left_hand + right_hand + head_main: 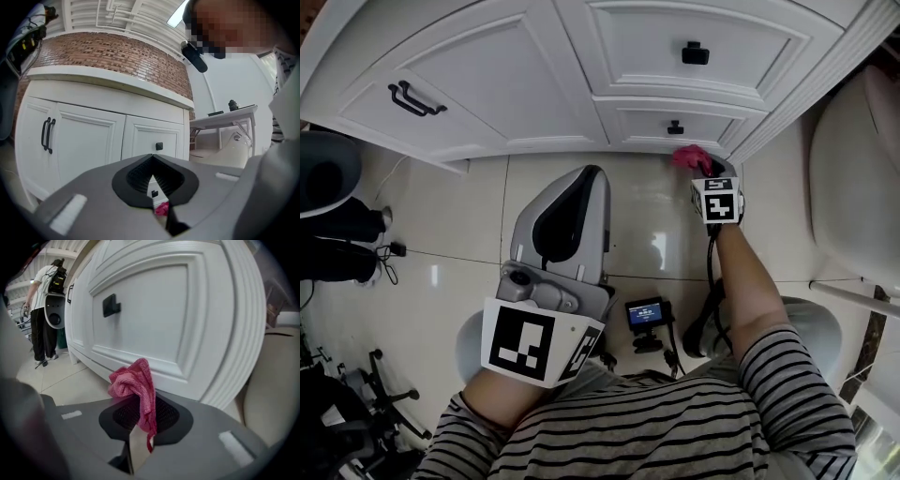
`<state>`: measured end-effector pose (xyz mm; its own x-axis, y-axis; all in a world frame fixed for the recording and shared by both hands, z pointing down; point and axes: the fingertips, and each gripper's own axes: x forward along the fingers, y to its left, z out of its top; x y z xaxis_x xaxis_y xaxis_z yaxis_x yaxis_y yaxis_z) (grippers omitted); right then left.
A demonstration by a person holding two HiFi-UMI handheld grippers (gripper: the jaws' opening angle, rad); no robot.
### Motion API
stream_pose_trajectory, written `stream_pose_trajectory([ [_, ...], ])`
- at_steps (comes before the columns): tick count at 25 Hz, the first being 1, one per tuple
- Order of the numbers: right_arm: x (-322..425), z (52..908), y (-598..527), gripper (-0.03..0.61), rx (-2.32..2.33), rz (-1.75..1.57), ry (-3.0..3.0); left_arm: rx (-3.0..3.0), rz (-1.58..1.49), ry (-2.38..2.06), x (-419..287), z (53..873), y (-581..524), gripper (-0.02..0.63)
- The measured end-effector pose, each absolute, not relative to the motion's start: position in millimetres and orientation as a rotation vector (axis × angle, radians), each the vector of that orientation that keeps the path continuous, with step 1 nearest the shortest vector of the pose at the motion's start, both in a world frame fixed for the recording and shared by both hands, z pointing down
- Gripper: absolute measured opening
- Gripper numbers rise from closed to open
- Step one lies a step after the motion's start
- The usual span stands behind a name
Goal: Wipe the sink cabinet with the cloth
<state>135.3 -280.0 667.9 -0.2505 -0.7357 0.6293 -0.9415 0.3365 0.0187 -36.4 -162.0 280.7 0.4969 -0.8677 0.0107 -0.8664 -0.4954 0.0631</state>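
Sink cabinet [534, 56] foot: outstretched right tongs [705, 171] pinching pink cloth [689, 157] (left tongs [591, 176] pressed together).

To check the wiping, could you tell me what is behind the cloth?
The white cabinet front is right behind the cloth, held in the right gripper; the cloth covers any contact spot.

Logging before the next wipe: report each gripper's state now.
Left gripper: closed, holding nothing.
Right gripper: closed on the pink cloth.

left gripper [152, 156] fingers [130, 180] together | sink cabinet [89, 140] ahead | cloth [161, 209] beyond
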Motion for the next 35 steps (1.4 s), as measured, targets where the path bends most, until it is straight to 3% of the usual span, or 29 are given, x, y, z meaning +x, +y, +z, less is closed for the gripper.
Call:
stream_pose_trajectory([
  [8, 241, 629, -259, 0.066, 1.741, 0.679, -1.771, 2.702, 0.060, -1.611, -38, 282, -169, -0.009],
  [16, 208, 462, -212, 0.066, 1.777, 0.922, -2.137, 2.757, 0.033, -1.638, -29, 268, -144, -0.009],
  [22, 158, 328, -121, 0.066, 1.749, 0.793, -2.551, 2.767, 0.029, -1.721, -35, 247, -116, -0.009],
  [27, 132, 315, -89, 0.065, 1.746, 0.553, -2.666, 2.726, -0.017, -1.737, -43, 251, -90, -0.009],
  [35, 119, 332, -92, 0.065, 1.698, 0.515, -2.659, 2.739, 0.149, -1.673, -34, 296, -88, -0.009],
])
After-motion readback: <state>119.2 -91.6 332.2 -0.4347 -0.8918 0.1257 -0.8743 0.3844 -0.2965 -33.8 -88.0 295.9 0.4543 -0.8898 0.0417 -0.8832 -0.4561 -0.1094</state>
